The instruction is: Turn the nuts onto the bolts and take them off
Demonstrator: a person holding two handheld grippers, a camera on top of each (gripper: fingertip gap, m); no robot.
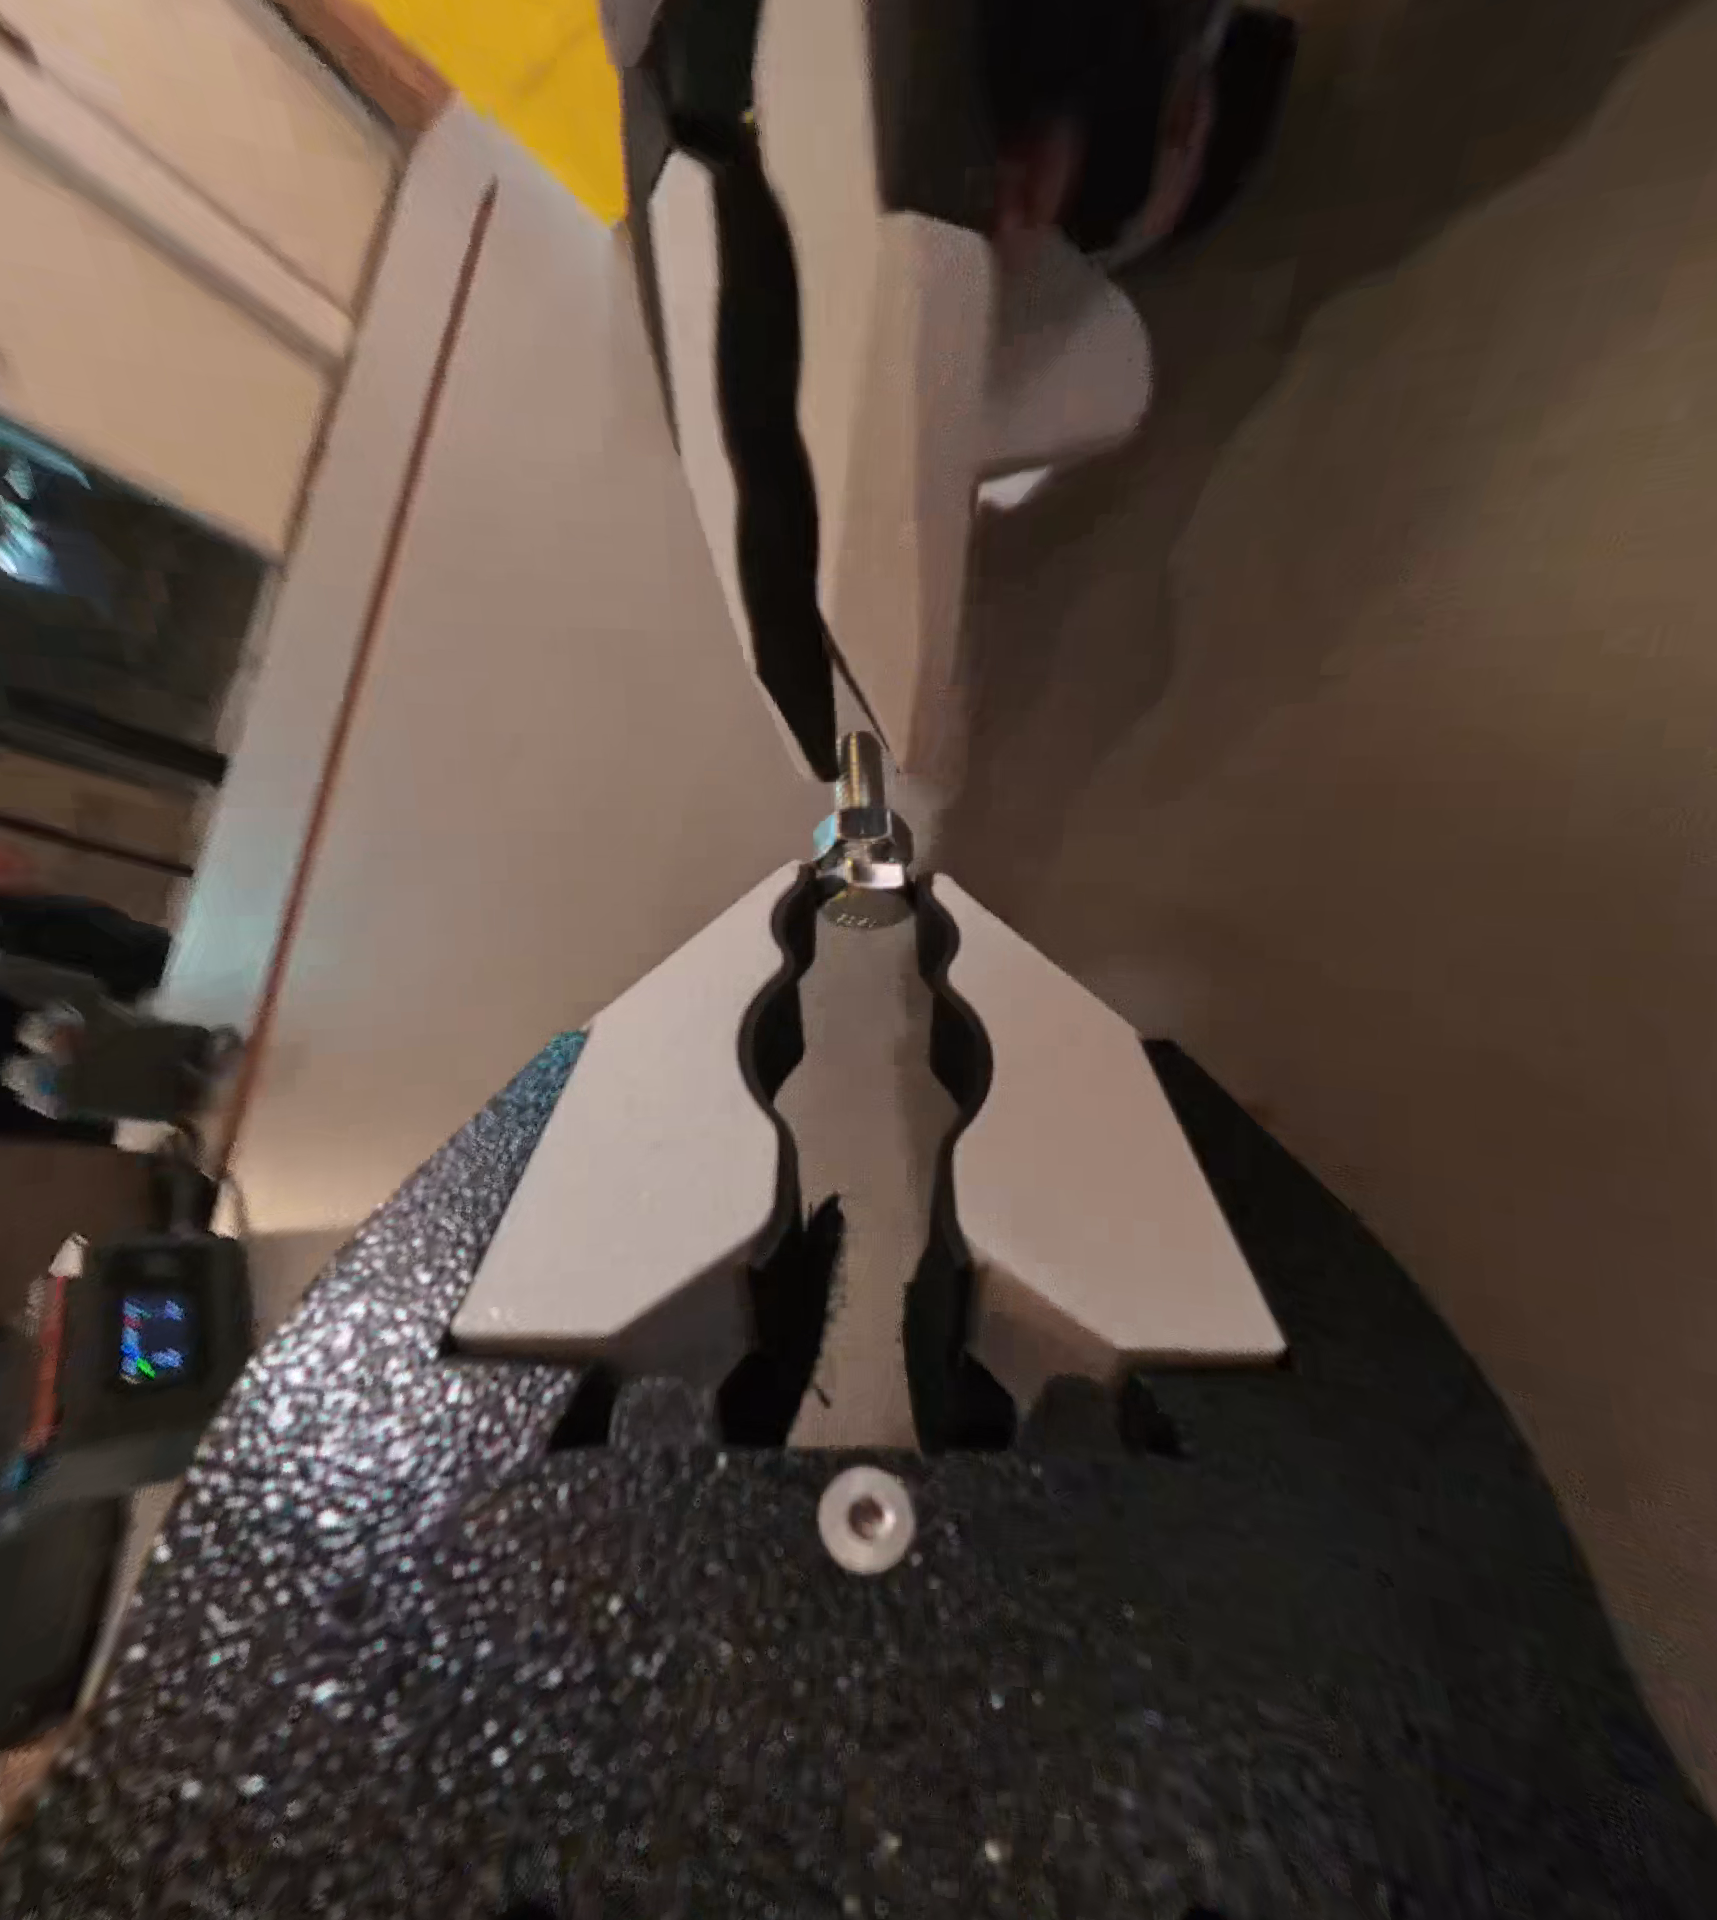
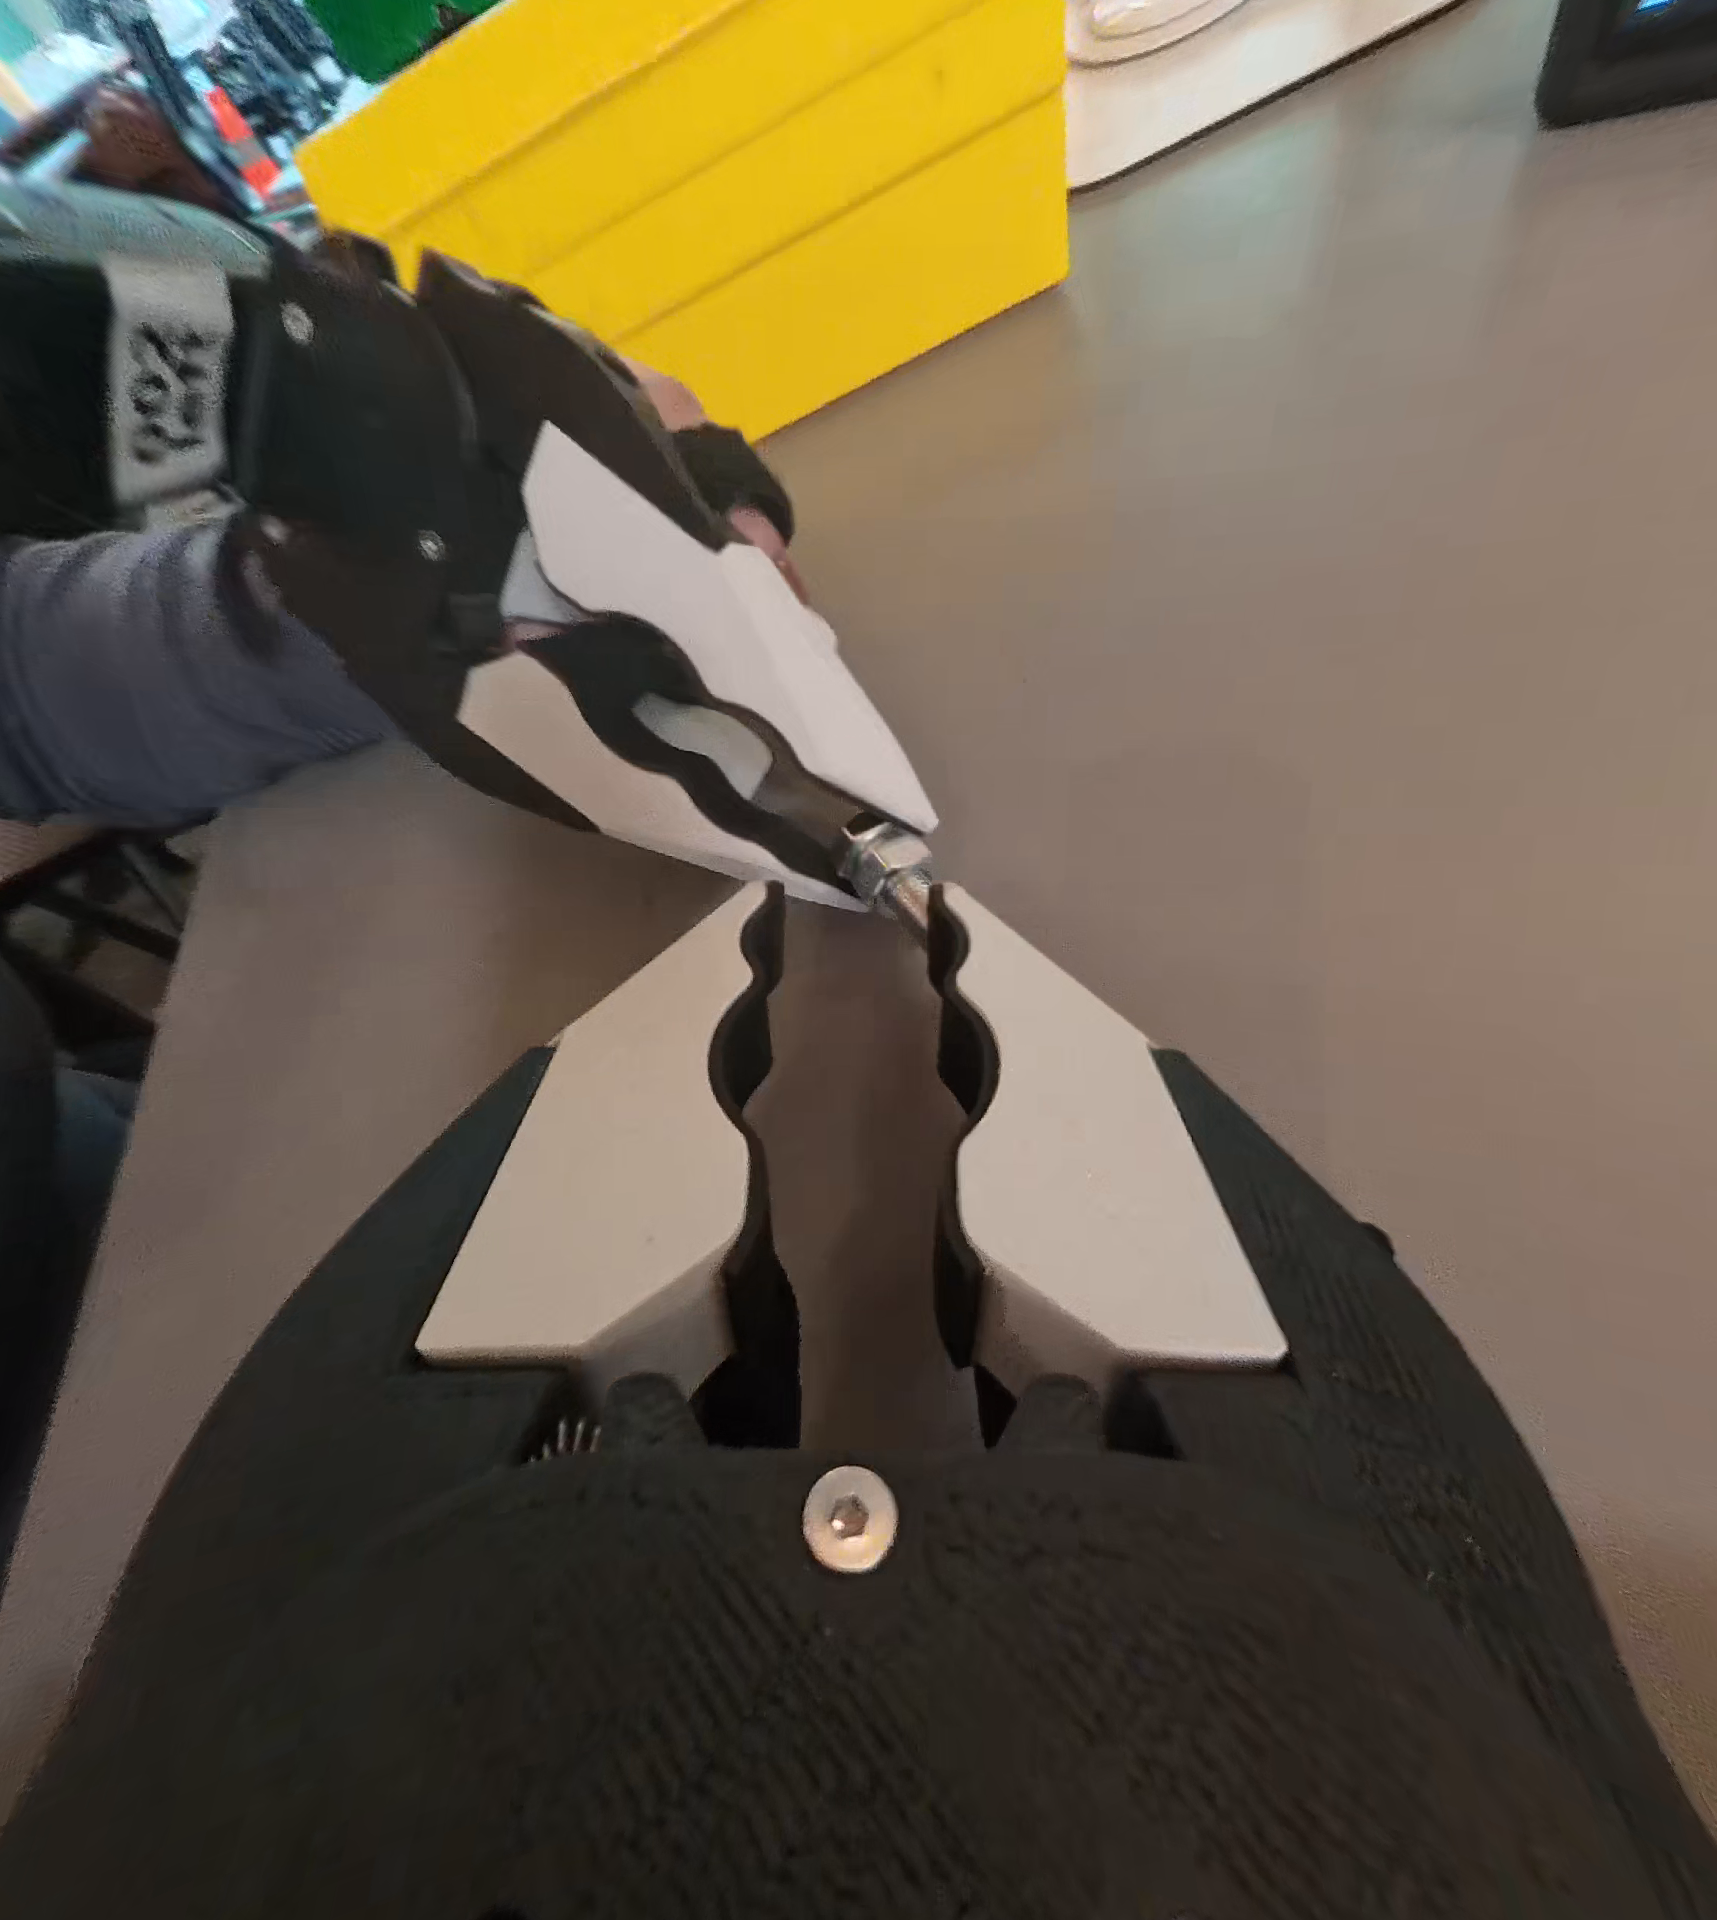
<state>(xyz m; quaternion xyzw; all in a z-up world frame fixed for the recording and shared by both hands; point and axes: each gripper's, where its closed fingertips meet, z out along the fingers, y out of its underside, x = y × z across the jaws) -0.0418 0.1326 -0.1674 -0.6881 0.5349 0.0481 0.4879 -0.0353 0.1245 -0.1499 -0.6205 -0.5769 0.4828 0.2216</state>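
Note:
My left gripper [image 1: 859,883] is shut on the head of a silver bolt [image 1: 856,920], held above the table. A silver hex nut [image 1: 859,836] sits on the bolt's thread just past the head. My right gripper [image 2: 864,896] is open, and the bolt's threaded end [image 2: 911,899] lies against the inner tip of its right finger [image 2: 947,935]. In the left wrist view the right gripper [image 1: 828,748] comes down from above onto the bolt's end. In the right wrist view the left gripper [image 2: 890,864] reaches in from the left with the nut [image 2: 880,854] at its tips.
A yellow bin [image 2: 729,208] stands on the grey table [image 2: 1353,727] behind the grippers. A white object [image 2: 1249,94] and a dark device [image 2: 1664,62] sit at the far right. A person's grey sleeve [image 2: 106,665] holds the left gripper. Left and right tips are no more than a few centimetres apart.

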